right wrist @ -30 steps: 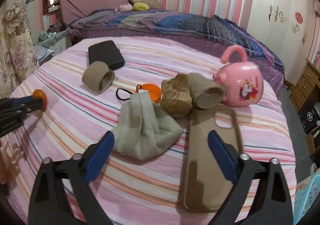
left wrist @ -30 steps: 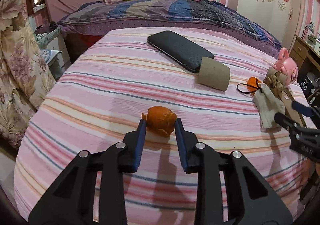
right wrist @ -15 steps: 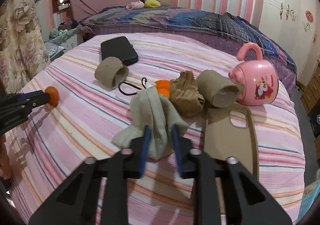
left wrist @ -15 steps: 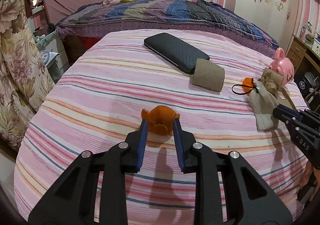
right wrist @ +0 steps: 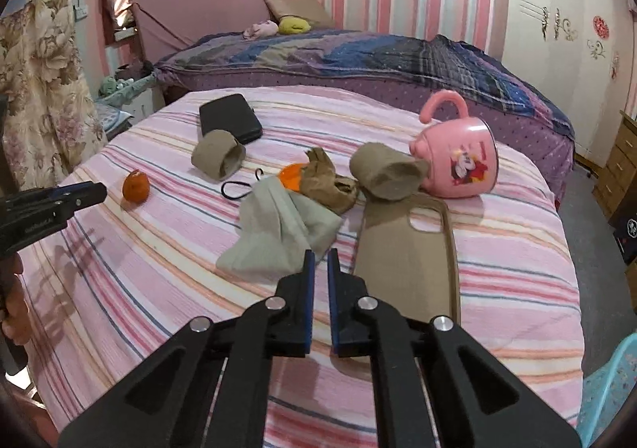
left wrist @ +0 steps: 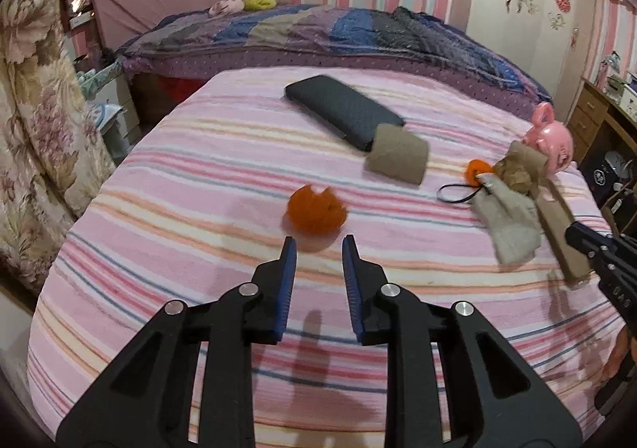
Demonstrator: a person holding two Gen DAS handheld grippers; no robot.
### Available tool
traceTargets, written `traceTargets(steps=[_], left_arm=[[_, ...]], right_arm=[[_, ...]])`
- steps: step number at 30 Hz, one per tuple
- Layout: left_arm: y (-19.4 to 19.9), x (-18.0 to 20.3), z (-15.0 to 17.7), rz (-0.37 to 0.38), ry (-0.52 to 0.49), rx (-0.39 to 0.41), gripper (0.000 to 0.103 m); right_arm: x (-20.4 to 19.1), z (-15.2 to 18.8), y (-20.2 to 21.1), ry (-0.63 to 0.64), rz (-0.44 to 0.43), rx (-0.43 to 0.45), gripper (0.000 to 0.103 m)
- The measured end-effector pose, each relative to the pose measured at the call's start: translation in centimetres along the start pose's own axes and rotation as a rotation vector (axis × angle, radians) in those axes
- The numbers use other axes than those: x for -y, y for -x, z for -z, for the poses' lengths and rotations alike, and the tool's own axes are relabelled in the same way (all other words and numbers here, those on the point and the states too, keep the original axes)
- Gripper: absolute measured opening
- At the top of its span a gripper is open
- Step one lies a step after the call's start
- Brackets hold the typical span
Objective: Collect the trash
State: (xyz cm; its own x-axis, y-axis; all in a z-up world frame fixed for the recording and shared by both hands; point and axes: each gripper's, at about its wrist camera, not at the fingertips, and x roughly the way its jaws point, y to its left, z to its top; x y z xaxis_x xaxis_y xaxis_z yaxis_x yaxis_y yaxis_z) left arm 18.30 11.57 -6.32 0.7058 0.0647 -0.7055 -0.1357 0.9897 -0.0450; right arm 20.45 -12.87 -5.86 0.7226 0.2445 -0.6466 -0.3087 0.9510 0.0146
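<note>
- the left gripper (left wrist: 317,245) hangs just short of the orange peel scrap (left wrist: 316,210), its jaws parted to a medium gap with nothing between them
- the orange peel scrap lies on the striped bedspread (left wrist: 191,185) straight ahead of the left fingertips, near but apart from them; it looks about as wide as the gap, perhaps a little wider
- the scrap is a rounded lump with no clear long axis, so the approach angle likely matters little; a short push forward and down should put it between the jaws
- the right gripper (right wrist: 321,259) has its jaws drawn narrow, a thin slit between them, nothing visibly held; its tips sit at the near edge of the grey cloth (right wrist: 274,233), and i cannot tell whether they touch it
- from the right wrist view the scrap (right wrist: 135,185) lies far off to the left, well apart, so the left gripper is plainly the nearer one for it
- the rest of the clutter, a cardboard tube (right wrist: 218,159), a crumpled brown wad (right wrist: 330,181) and a second tube (right wrist: 386,177) against the pink mug (right wrist: 462,161), lies nearer the right gripper
- the soft bedspread may dimple and let the scrap roll as the jaws close
</note>
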Motion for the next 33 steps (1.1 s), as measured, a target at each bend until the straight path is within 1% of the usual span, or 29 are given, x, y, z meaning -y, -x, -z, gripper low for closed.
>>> traceTargets(steps=[1,2,3,4,5,7,8,9,13,14,16,17,19,20,21,23,24,25,26,27,28,29,30,33], left_arm=[[-0.2,-0.4,0.1,-0.003,0.009,-0.011,0.033],[-0.4,-0.8,0.2,-0.006,0.014,-0.02,0.045],[-0.6,-1.3,0.3,-0.018,0.018,-0.027,0.055],[-0.8,-1.7,0.3,-0.037,0.02,-0.028,0.057],[-0.9,-2.0,0.3,-0.049,0.022,-0.027,0.062],[-1.1,-2.3,0.2,-0.041,0.035,-0.029,0.07],[-1.2,-2.4,0.1,-0.04,0.042,-0.029,0.076],[-1.4,-2.3,-0.1,-0.043,0.041,-0.025,0.078],[-2.1,-1.5,-0.9,-0.049,0.01,-0.017,0.081],[-2.4,-1.3,-1.1,-0.047,0.006,-0.018,0.082],[-3.2,-1.0,-1.7,-0.047,0.0,-0.02,0.082],[-3.5,-1.0,-1.9,-0.047,0.004,-0.022,0.082],[-4.4,-1.4,-2.4,-0.031,0.038,-0.033,0.081],[-4.9,-1.6,-2.5,-0.022,0.054,-0.041,0.081],[-5.5,-1.9,-2.5,-0.014,0.072,-0.055,0.08],[-6.1,-1.8,-2.5,-0.002,0.078,-0.072,0.075],[-6.2,-1.7,-2.4,0.005,0.074,-0.076,0.071],[-6.2,-1.5,-2.4,0.012,0.065,-0.074,0.068],[-6.1,-1.3,-2.4,0.024,0.054,-0.073,0.061],[-6.2,-0.9,-2.4,0.031,0.041,-0.076,0.054],[-6.2,-0.6,-2.3,0.034,0.027,-0.078,0.051],[-6.1,-0.3,-2.2,0.035,0.012,-0.078,0.046],[-6.0,0.0,-2.1,0.039,-0.002,-0.077,0.038],[-5.3,0.5,-1.8,0.023,-0.035,-0.065,0.03]], right_arm=[[0.0,0.0,-0.1,-0.002,0.0,0.001,0.014],[-0.2,-0.2,-0.3,0.002,0.009,0.005,0.037],[-0.4,-0.2,-0.2,0.007,0.018,0.018,0.063],[-0.5,-0.2,-0.2,0.011,0.023,0.031,0.068],[-1.0,-0.7,-0.9,0.018,0.013,0.026,0.068],[-0.9,-0.7,-1.2,0.018,-0.001,0.02,0.068],[-1.0,-0.9,-1.8,0.019,-0.014,0.011,0.068],[-1.0,-1.1,-2.3,0.018,-0.023,0.004,0.068],[-1.4,-1.3,-3.7,0.012,-0.056,-0.037,0.068],[-1.6,-1.4,-4.7,0.018,-0.065,-0.075,0.068],[-1.7,-1.4,-4.9,0.018,-0.069,-0.1,0.067],[-1.3,-1.4,-5.4,0.002,-0.084,-0.126,0.066],[-0.8,-1.5,-5.4,-0.028,-0.09,-0.125,0.054],[-0.8,-1.5,-5.5,-0.032,-0.093,-0.124,0.045],[-0.4,-1.5,-5.4,-0.045,-0.105,-0.121,0.037],[-0.3,-1.4,-5.3,-0.052,-0.114,-0.113,0.029],[-0.4,-1.5,-5.0,-0.046,-0.107,-0.103,0.019],[-0.4,-1.4,-4.9,-0.041,-0.105,-0.096,0.019],[-0.8,-1.4,-4.3,-0.025,-0.092,-0.07,0.018],[-0.9,-1.4,-4.2,-0.021,-0.087,-0.063,0.017],[-0.9,-1.4,-4.0,-0.016,-0.081,-0.054,0.016],[-1.1,-1.4,-3.4,-0.005,-0.067,-0.034,0.016],[-1.2,-1.5,-3.3,-0.004,-0.065,-0.03,0.016],[-0.7,-1.4,-2.3,-0.005,-0.065,-0.021,0.016]])
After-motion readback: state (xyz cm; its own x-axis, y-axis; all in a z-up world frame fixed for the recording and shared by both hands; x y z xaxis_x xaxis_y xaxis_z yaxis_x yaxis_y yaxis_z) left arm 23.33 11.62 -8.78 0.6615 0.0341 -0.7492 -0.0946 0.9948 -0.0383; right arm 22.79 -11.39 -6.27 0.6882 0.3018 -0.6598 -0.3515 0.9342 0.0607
